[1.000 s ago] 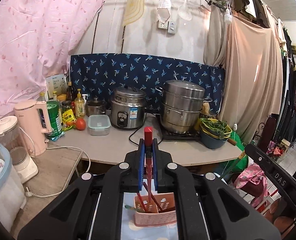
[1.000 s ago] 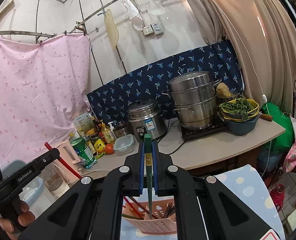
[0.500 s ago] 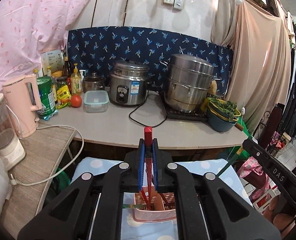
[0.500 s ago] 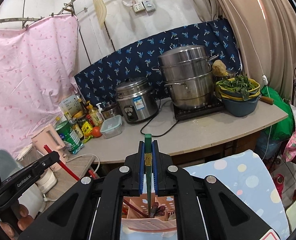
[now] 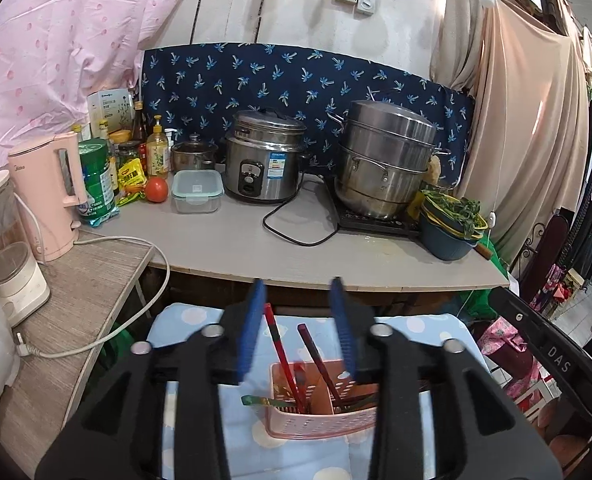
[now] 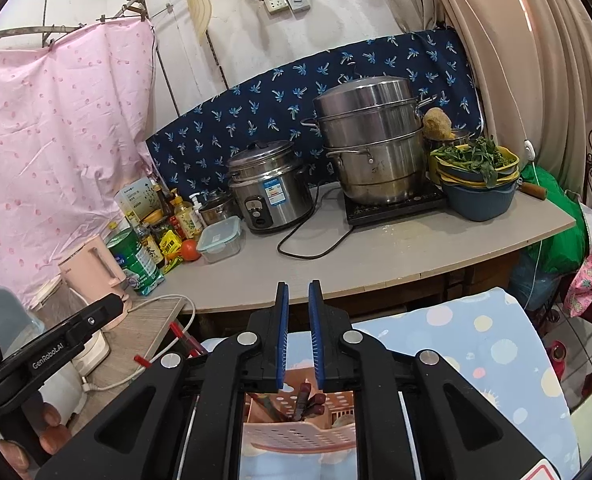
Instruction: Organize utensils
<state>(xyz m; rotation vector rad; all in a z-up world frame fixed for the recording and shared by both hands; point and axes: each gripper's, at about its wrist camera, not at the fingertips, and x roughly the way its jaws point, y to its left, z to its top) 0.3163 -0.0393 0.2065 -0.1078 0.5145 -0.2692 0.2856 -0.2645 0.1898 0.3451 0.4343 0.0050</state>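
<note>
A pink perforated utensil basket point(image 5: 319, 420) sits on a blue dotted cloth point(image 5: 184, 320). Red chopsticks point(image 5: 280, 348) stand in it, and a green one point(image 5: 264, 401) lies across its left rim. My left gripper point(image 5: 297, 304) is open and empty just above the basket. My right gripper point(image 6: 297, 300) is open a little and empty, also above the basket point(image 6: 299, 436). Dark red utensil ends point(image 6: 305, 398) show between its fingers.
Behind the cloth runs a grey counter point(image 5: 335, 256) with a rice cooker point(image 5: 262, 156), a steel steamer pot point(image 5: 383, 160), a bowl of greens point(image 5: 451, 224) and a food box point(image 5: 196, 190). A pink kettle point(image 5: 50, 196) stands on a side table at left.
Both grippers lowered toward the basket and opened. The left let go of its red chopstick and the right let go of its green chopstick; both dropped into the basket.
</note>
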